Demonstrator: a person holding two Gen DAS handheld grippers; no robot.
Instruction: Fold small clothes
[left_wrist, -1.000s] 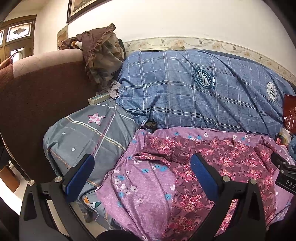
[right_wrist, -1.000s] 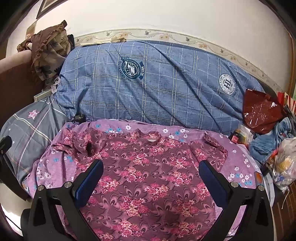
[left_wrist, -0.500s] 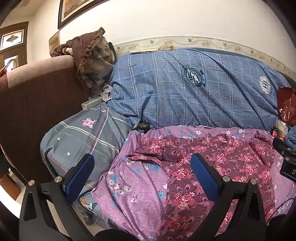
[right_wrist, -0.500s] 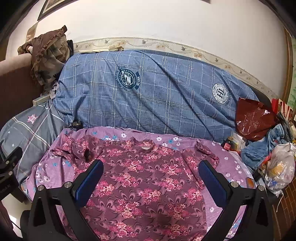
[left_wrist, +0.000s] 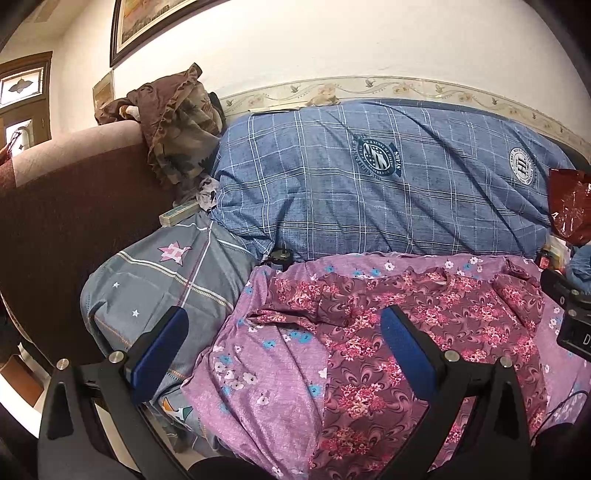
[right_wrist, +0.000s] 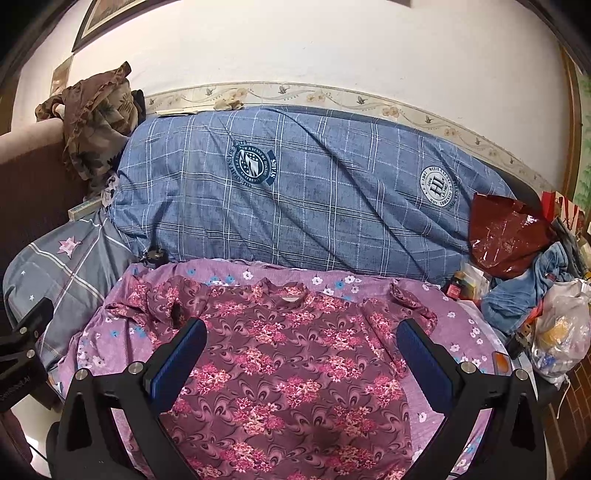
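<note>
A small maroon top with pink flowers lies spread flat, neck away from me, on a lilac flowered sheet. Its left sleeve is bunched, its right sleeve crumpled. My right gripper is open and empty, held above the top's middle. My left gripper is open and empty, above the top's left sleeve and the sheet's left edge. Each gripper's body shows at the edge of the other's view.
A big blue checked pillow lies behind the top. A grey star-print pillow lies to the left by a brown headboard with draped brown cloth. A red bag, blue cloth and a plastic bag crowd the right side.
Both grippers have drawn back and up from the top, so more of the bed and wall shows. Both stay open. The top has not moved.
</note>
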